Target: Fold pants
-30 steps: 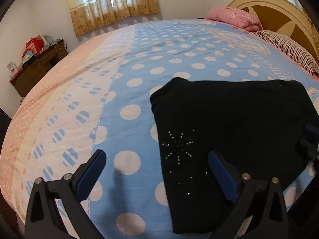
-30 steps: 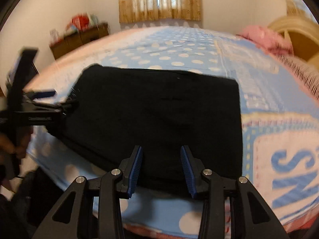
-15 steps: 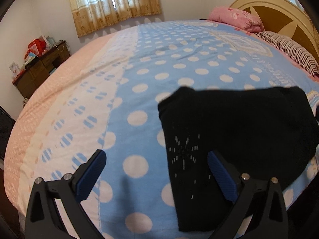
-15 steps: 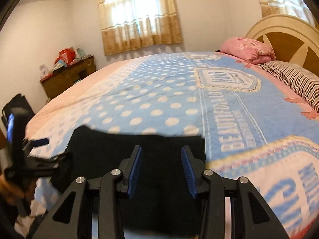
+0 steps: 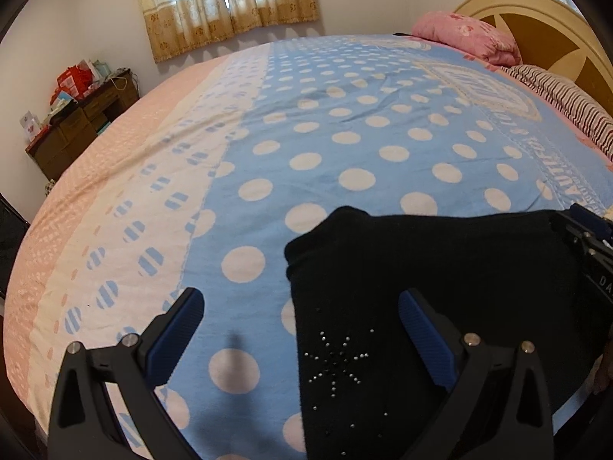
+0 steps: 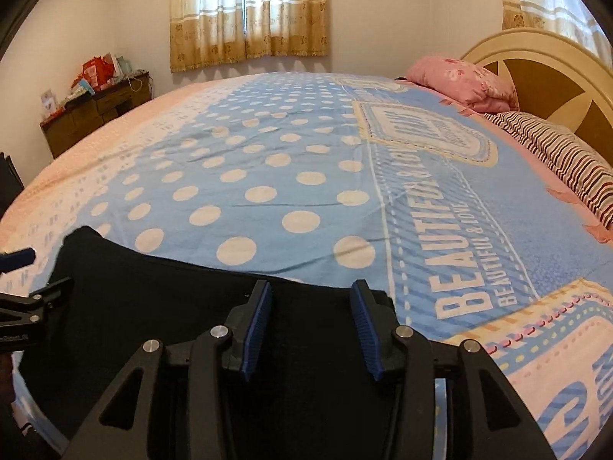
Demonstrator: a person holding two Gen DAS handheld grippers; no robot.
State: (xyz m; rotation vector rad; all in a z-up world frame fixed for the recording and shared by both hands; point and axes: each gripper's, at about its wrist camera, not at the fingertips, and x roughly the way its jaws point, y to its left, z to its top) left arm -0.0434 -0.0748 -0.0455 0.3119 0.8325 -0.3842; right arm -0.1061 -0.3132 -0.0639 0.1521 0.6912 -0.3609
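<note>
The black pants (image 5: 440, 287) lie folded into a flat block at the near edge of the bed, with a rhinestone star (image 5: 337, 360) on the near left part. They also show in the right wrist view (image 6: 191, 326). My left gripper (image 5: 302, 318) is wide open above the pants' left edge, holding nothing. My right gripper (image 6: 310, 306) is open with a narrower gap, over the pants' right end, holding nothing. The right gripper shows at the right edge of the left wrist view (image 5: 590, 245).
The bed has a blue polka-dot blanket (image 5: 364, 145) with pink borders. A pink pillow (image 6: 463, 80) and a striped pillow (image 6: 559, 153) lie by the headboard (image 6: 548, 69). A wooden dresser (image 5: 80, 122) with clutter stands at the far left wall.
Both grippers have pulled back and tilted up, so the pants sit lower in both views. The right wrist view has swung from looking down at the pants to looking across the bed.
</note>
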